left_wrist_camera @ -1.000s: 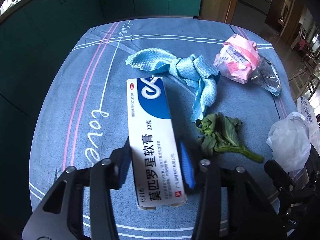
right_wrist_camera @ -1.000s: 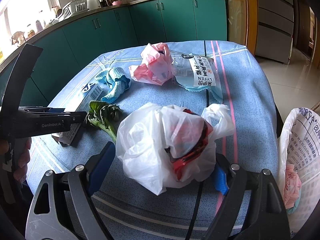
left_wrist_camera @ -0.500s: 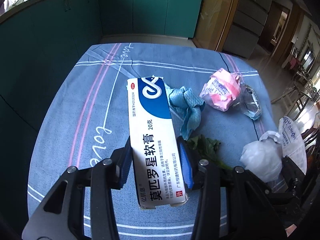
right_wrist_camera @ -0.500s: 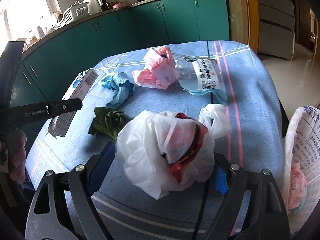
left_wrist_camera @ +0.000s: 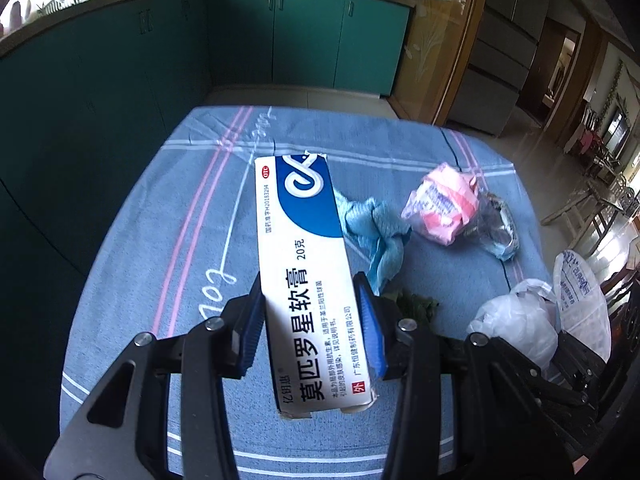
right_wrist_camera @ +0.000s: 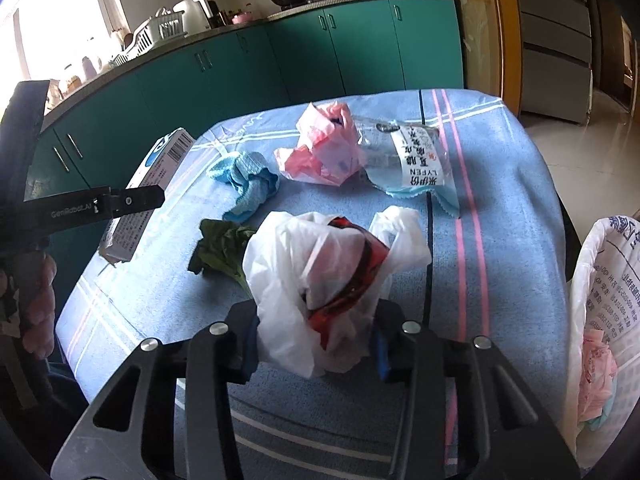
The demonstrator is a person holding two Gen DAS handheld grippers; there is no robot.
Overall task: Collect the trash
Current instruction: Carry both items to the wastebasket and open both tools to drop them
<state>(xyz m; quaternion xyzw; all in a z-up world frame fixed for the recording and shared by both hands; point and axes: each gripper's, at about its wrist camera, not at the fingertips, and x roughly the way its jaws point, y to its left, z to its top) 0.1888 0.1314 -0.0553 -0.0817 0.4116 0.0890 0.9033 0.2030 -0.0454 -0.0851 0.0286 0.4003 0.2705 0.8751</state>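
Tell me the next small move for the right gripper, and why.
Probably lift. The right gripper is closing its jaws on the white plastic bag, which still sits on the table; the lined bin stands just to its right, so raise it clear, then swing it over.

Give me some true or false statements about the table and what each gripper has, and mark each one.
1. The left gripper holds a white and blue ointment box. True.
2. The white plastic bag sits between the right gripper fingers. True; they are closing.
3. The leafy green is in the bin. False; it lies on the blue tablecloth.
4. The pink wrapper is held. False; it lies untouched on the tablecloth.
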